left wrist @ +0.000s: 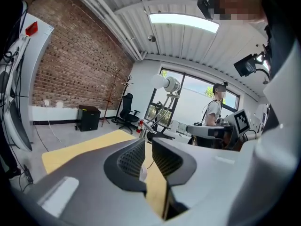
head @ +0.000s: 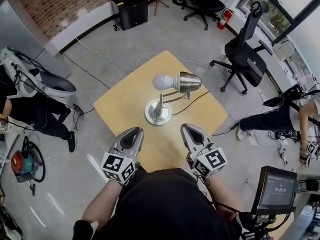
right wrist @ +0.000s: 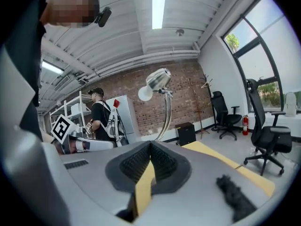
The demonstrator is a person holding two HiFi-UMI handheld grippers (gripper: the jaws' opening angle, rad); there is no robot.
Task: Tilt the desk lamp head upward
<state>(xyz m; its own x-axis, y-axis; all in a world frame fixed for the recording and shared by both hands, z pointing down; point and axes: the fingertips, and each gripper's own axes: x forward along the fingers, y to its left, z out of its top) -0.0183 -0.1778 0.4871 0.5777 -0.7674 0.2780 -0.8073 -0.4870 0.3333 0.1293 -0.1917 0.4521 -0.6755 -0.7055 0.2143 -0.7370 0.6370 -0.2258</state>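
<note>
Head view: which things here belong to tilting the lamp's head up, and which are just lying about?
For the job:
- desk lamp and its lamp head
- yellow table under it
- left gripper and right gripper, neither holding anything

Just lying about:
- office chairs
- black cabinet
- fire extinguisher
- small screen

In the head view, the near edge of the desk [head: 117, 106] is hidden under the left tongs [head: 135, 132], the right tongs [head: 186, 129] and the wearer's dark torso [head: 170, 204]. In the left gripper view the desk lamp [left wrist: 165, 84] is far and small. Its base is hidden behind the tongs' grey body, as it is in the right gripper view. A second person [head: 272, 119] at far right is cut off by the edge.
</note>
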